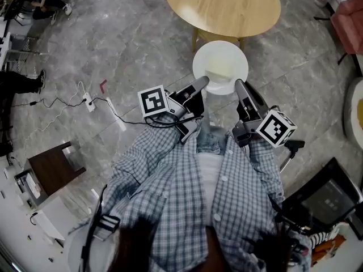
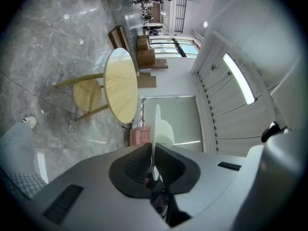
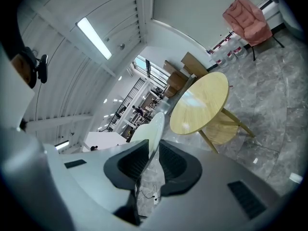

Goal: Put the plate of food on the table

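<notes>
- Short of the table [image 1: 224,7], over bare floor: the plate [image 1: 201,55], carried between my two grippers and not yet above the tabletop.
- Left gripper [image 1: 202,82]: jaws closed on the plate's left rim. The left gripper view shows that rim edge-on between the pads.
- Right gripper [image 1: 239,85]: jaws narrow, clamped on the right rim, which runs between the pads in the right gripper view.
- Food [image 1: 221,68]: a pale heap near the plate's middle. I cannot tell what kind.
- Step in hand, as I judge it: carry the plate forward until it sits over the tabletop, then lower it.
- Handling note: both grips are on a thin rim only, so I should hold the two grippers at one height and one spacing. A twist or a spread would likely lever the plate loose or slide the food.
- Approach note: the plate should pass clear above the table's near edge and go well inside it, not perch at the rim.
- Release note: let the base rest flat first, then open both sets of jaws together and draw them out sideways. Opening one side early would probably tip the plate.
</notes>
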### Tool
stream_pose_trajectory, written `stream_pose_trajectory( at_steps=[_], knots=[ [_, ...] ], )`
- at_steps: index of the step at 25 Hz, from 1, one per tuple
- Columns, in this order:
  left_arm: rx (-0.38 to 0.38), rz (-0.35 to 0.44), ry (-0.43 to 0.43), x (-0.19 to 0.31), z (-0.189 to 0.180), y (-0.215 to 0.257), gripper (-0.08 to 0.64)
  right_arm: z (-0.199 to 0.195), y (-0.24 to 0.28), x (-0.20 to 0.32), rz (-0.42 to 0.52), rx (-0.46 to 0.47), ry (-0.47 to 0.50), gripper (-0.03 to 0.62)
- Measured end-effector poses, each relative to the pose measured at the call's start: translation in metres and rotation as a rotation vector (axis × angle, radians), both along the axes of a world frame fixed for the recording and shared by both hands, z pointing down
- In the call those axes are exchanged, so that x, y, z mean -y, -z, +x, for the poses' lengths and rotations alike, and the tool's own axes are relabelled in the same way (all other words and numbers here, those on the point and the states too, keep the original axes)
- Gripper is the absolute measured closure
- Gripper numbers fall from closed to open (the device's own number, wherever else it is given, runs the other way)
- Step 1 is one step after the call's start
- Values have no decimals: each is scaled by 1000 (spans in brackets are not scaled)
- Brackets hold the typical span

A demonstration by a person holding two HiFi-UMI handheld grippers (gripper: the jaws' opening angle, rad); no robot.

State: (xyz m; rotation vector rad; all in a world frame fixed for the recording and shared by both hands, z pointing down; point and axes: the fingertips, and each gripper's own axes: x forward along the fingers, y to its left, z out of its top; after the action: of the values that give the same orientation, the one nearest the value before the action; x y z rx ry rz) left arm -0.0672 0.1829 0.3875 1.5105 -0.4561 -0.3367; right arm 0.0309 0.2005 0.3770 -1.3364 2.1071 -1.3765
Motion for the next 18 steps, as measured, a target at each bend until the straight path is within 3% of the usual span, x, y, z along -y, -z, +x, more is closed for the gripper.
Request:
stream_pose_trajectory(
  at_steps=[18],
  knots=[
    [-19,9,-96,111,14,4,541,11,6,102,1,-26,-100,518]
  ],
)
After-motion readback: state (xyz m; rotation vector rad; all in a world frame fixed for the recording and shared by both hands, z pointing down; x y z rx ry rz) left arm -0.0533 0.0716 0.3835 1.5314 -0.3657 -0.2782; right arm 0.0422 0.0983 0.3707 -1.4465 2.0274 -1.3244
